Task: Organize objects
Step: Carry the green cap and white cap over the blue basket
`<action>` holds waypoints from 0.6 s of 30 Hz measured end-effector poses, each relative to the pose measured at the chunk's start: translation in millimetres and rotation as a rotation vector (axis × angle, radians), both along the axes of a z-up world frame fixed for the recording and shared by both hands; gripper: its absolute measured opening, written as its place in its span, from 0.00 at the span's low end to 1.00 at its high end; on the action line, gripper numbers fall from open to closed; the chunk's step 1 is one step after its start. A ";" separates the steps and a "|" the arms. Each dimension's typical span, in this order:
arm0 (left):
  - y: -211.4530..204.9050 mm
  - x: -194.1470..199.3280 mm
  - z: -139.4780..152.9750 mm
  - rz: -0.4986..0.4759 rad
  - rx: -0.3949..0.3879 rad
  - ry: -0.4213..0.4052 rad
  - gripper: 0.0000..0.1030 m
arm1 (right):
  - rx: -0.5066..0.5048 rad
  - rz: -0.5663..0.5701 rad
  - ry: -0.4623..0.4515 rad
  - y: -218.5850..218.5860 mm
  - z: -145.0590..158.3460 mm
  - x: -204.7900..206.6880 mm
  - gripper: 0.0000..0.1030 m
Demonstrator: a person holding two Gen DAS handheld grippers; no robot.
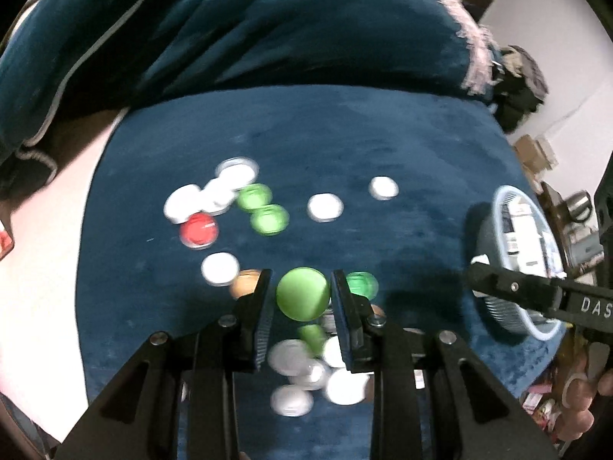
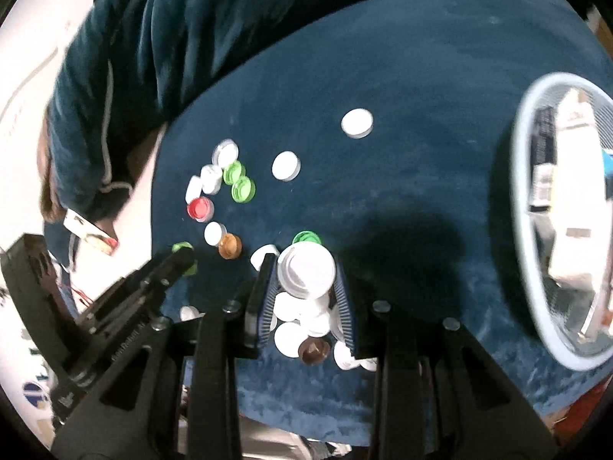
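A round light-green plastic bottle cap (image 1: 303, 293) sits clamped between the two fingers of the left gripper (image 1: 302, 291), lifted above the dark blue plush cloth (image 1: 402, 145). A round white plastic bottle cap (image 2: 306, 271), hollow side toward the camera, is pinched the same way in the right gripper (image 2: 305, 274).

Under each held cap lies a loose heap of white caps (image 2: 302, 320); the fingers cover its edges, and in the left wrist view it is blurred. A brown cap (image 2: 314, 349) lies at the heap's near side, partly behind the right gripper's finger. A dark green translucent cap (image 1: 360, 283) is half hidden behind the left gripper's finger, and an orange-brown cap (image 2: 230, 245) shows whole only from the right wrist.

Farther out, a cluster of white caps, two light-green caps (image 1: 262, 209) and a red cap (image 1: 199, 230) lies on the cloth's left part. Two single white caps (image 2: 285, 166) rest well apart from the rest in the open middle, with bare cloth beyond them up to a rumpled blue blanket (image 1: 249, 27). A pale blue mesh plastic basket (image 2: 525, 207) stands at the cloth's right edge, its far side cut off; what it holds is too blurred to name.
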State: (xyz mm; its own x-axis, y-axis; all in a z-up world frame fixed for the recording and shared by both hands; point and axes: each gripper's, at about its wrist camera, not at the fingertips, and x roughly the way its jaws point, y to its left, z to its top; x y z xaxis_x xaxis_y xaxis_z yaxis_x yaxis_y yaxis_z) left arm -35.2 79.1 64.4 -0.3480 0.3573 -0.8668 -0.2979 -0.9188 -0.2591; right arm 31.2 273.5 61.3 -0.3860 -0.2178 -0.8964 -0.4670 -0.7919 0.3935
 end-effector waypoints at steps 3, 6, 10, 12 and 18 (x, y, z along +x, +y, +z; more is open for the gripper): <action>28.9 9.3 12.8 -0.046 0.014 0.015 0.29 | 0.015 -0.059 0.031 22.5 12.2 18.9 0.29; 61.0 17.9 22.6 -0.096 0.029 0.028 0.29 | 0.029 -0.127 0.051 51.0 20.7 43.7 0.29; 107.3 31.9 32.7 -0.166 0.065 0.025 0.29 | 0.039 -0.234 0.073 89.0 30.1 85.1 0.29; 133.7 40.8 36.7 -0.209 0.082 0.023 0.29 | 0.037 -0.306 0.094 106.5 35.4 113.4 0.29; 206.0 69.5 41.4 -0.329 0.098 0.022 0.29 | 0.063 -0.464 0.106 142.6 36.6 176.1 0.29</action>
State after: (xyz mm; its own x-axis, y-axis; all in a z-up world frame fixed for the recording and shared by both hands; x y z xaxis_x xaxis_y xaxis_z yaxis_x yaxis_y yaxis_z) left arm 34.2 285.1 105.8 -0.2182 0.5351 -0.8161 -0.5810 -0.7431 -0.3319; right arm 207.3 416.0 97.9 -0.5193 0.0525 -0.8530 -0.7368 -0.5332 0.4157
